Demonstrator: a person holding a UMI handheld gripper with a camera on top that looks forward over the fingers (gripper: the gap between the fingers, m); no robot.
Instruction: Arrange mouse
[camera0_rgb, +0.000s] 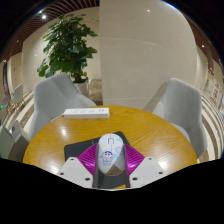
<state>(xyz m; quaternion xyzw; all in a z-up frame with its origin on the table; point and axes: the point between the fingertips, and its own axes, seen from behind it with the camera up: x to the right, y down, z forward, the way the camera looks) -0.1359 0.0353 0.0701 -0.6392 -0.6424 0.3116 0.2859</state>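
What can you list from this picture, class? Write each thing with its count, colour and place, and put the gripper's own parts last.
mouse: one, white, between the fingers on the mouse mat
mouse mat: one, dark, on the table's near side
table: one, round, wooden yellow-brown, ahead of the gripper
power strip: one, white, at the table's far side
chairs: two, pale grey, behind the table, one each side
plant: one, green, behind the left chair
gripper: one, white fingers with magenta pads, either side of the mouse
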